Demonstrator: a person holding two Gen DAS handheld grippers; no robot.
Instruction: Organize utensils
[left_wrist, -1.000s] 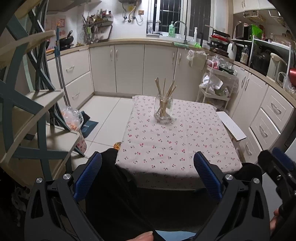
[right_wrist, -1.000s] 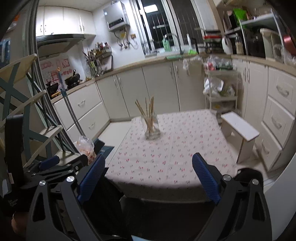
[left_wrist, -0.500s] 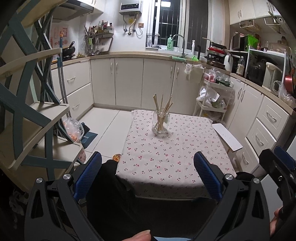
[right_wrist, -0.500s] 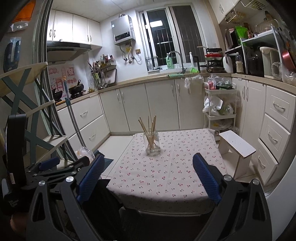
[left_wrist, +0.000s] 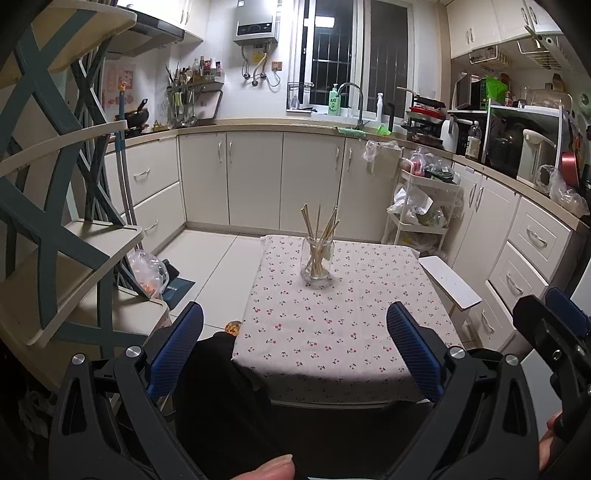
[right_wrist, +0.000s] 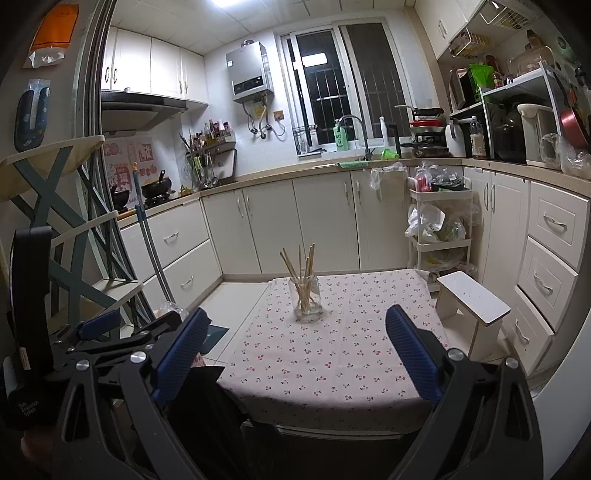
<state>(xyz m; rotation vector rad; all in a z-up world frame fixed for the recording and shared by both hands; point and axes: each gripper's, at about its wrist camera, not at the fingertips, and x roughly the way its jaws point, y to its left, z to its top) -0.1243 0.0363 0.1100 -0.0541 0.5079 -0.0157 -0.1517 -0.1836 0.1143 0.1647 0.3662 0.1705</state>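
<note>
Both sets of jaws stand wide apart with nothing between them. The left gripper (left_wrist: 295, 347) and the right gripper (right_wrist: 295, 350) are held side by side at the near edge of the bench (left_wrist: 343, 347), above it and touching nothing; the blue pads of each frame the cloth ahead. From the left gripper's camera the right one shows at the far right edge, and from the right gripper's camera the left one (right_wrist: 122, 332) sits low on the left.

Out on the bench, which wears a white cloth printed with small red cherries, a clear glass jar (left_wrist: 317, 262) stands upright toward the far side, well apart from both grippers. A bundle of wooden chopsticks (left_wrist: 320, 225) stands in it, fanned out above the rim.

Just beside the bench's right edge is a small white stool (right_wrist: 474, 301). A wooden shelf rack (left_wrist: 70, 236) rises on the left.
</note>
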